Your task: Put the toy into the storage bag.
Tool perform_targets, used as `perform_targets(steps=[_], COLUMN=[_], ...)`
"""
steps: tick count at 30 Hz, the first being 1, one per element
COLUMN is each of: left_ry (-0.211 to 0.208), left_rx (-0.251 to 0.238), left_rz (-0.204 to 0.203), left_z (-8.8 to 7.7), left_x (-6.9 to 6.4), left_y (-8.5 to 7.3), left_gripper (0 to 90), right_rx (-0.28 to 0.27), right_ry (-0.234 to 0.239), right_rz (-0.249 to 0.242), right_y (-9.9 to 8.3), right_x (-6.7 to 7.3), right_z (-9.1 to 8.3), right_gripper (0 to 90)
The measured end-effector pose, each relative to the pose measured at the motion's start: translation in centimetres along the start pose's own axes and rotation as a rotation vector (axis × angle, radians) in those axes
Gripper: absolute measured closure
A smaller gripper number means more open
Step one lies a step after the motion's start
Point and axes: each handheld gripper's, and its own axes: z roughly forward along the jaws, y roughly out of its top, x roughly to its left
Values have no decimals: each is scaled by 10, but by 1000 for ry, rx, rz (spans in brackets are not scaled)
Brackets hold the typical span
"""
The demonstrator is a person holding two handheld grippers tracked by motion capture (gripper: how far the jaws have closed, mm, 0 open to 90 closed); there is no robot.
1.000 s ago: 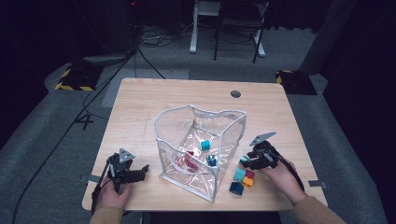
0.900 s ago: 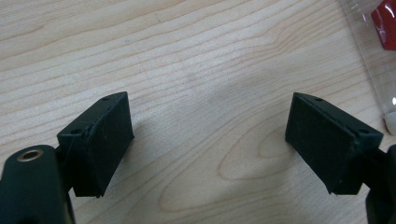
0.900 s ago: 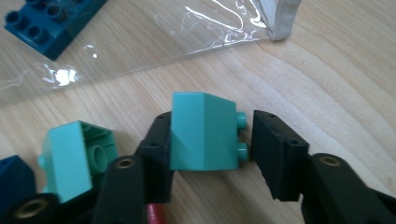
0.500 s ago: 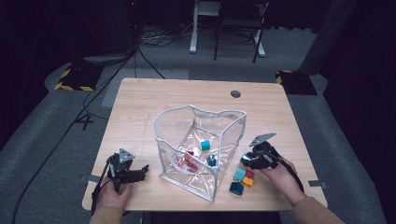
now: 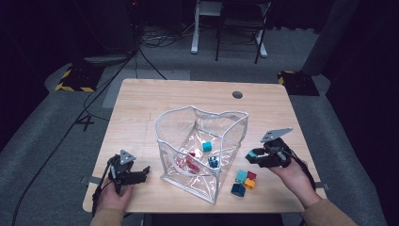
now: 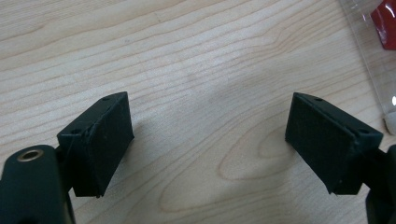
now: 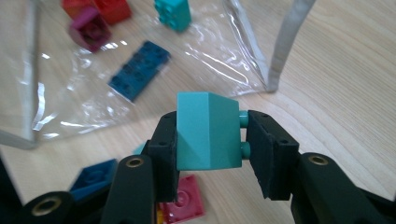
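**Teal brick held beside a clear bag of bricks**

The right gripper (image 7: 210, 140) has its two black jaws clamped on a teal toy brick (image 7: 208, 130), one pad on its flat side and the other against its studs; the jaws have just been closing onto it. In the high view this gripper (image 5: 256, 155) holds the brick above the wooden table (image 5: 141, 108), just right of a clear plastic bag (image 5: 200, 141) with a white rim.

The left gripper (image 6: 205, 140) has its jaws wide apart with nothing between them, low over bare wood near the bag's left side.

No writing can be read anywhere.

Inside the bag lie a dark blue flat plate (image 7: 139, 70), red bricks (image 7: 112, 9), a magenta brick (image 7: 91, 30) and another teal brick (image 7: 173, 14). Outside it, below the held brick, sits a small cluster of loose bricks (image 5: 244, 181).
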Motion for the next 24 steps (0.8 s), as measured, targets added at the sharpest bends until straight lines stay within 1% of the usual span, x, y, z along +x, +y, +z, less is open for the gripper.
perform_targets(steps=[2, 11, 14, 16, 24], left_ry=[-1, 2, 1, 2, 9], left_rx=[1, 0, 0, 0, 1], left_rz=[-2, 2, 1, 2, -7], left_z=[0, 0, 0, 0, 1], left_x=[0, 0, 0, 0, 0], left_y=[0, 0, 0, 0, 1], left_gripper=[154, 154, 153, 153, 153], right_rx=[-14, -49, -61, -78, -107], right_ry=[26, 47, 54, 69, 66], right_rz=[11, 9, 9, 11, -24], right_y=[3, 15, 19, 21, 38], right_x=[0, -1, -1, -1, 6], right_z=[-8, -37, -44, -49, -64], right_gripper=[570, 570, 570, 570, 570])
